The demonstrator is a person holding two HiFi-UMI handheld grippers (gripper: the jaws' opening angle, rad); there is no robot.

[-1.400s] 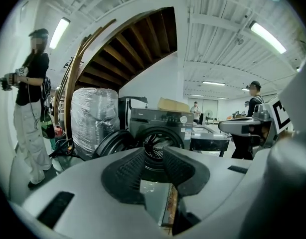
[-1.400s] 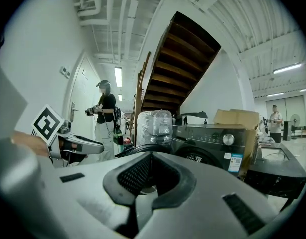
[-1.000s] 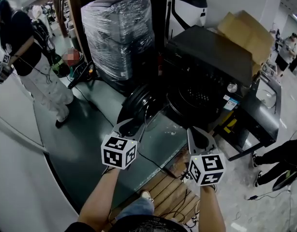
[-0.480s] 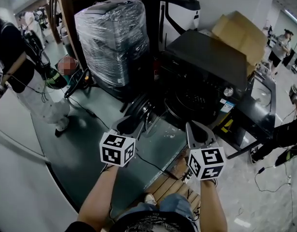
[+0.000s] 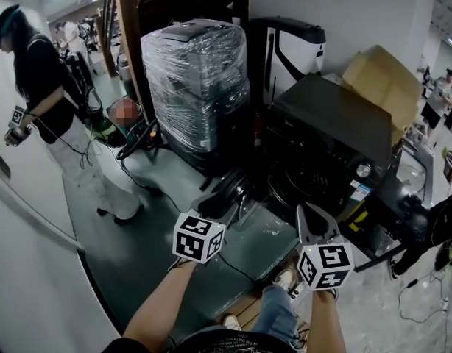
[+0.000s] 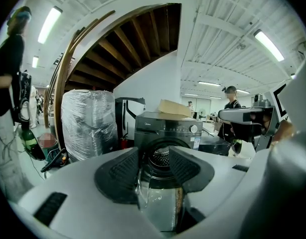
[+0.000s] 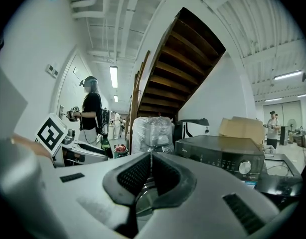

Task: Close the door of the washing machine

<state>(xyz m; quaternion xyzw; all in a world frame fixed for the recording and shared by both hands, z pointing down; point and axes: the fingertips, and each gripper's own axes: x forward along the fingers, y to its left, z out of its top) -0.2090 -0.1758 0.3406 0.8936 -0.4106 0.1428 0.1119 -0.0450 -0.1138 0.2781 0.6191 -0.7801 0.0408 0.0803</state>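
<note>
Green floor (image 5: 130,219) runs back from the person's feet toward a wooden staircase (image 5: 130,43), with a white wall (image 5: 27,271) closing off the left side and another person (image 5: 42,87) standing on the far left of that strip. A bulky thing wrapped in clear film (image 5: 200,79) stands just beside the washing machine (image 5: 325,123) on its left, and a cardboard box (image 5: 380,79) sits behind the machine's top. A cable (image 5: 241,259) trails across the floor in front of the machine. To the right, low dark equipment crowds close to the machine, so the open room lies mostly on the left, over the green floor.

Seen from the head view, the door (image 5: 227,186) hangs wide open, swung out to the left of the drum opening (image 5: 307,179) and turned nearly edge-on. The left gripper (image 5: 213,203) is right at the door's near edge; whether it touches cannot be told. The right gripper (image 5: 309,213) is held in front of the drum opening, apart from the door.

The left gripper (image 6: 154,158) has its jaws spread with nothing pinched, and the drum opening (image 6: 162,157) shows through the gap. The right gripper (image 7: 150,156) has its jaws pressed together at the tips, holding nothing, and the door (image 7: 143,198) shows low behind the pads.

The machine (image 7: 218,153) is dark grey with a silver knob (image 7: 245,167) on its front panel; the door is round, dark and ringed in shiny metal
</note>
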